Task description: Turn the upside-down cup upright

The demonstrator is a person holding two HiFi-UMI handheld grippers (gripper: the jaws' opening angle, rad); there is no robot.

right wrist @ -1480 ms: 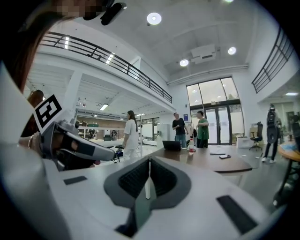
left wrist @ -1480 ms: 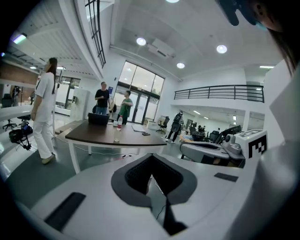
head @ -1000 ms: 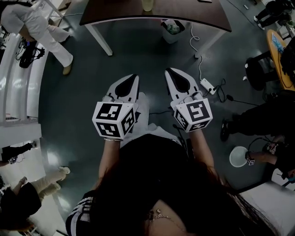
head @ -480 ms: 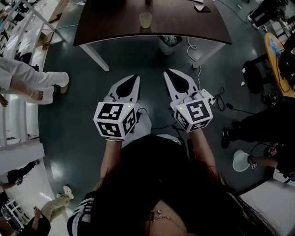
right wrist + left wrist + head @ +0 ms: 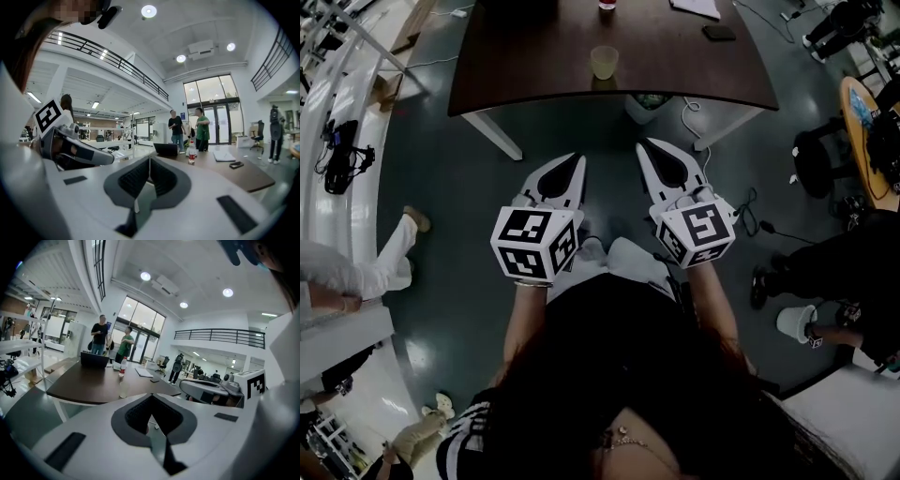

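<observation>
A pale translucent cup [image 5: 604, 62] stands near the front edge of the dark brown table [image 5: 516, 66], well ahead of both grippers. It is too small to tell which way up it is. The left gripper view also has the cup [image 5: 123, 389], just beyond the jaws. My left gripper [image 5: 573, 159] and right gripper [image 5: 644, 146] are held side by side over the floor, short of the table. Both are shut with nothing between the jaws. From the right gripper [image 5: 149, 159] the cup is not visible.
On the table are a red-capped bottle [image 5: 123, 366], a laptop [image 5: 94, 359], a notebook [image 5: 225, 155] and a phone [image 5: 718, 33]. A waste bin [image 5: 642, 103] sits under it. Cables and a power strip [image 5: 741, 202] lie at the right; people stand around.
The table and cup have come nearer and further into the head view. The person at the left has walked down the picture. Both grippers stay shut, side by side.
</observation>
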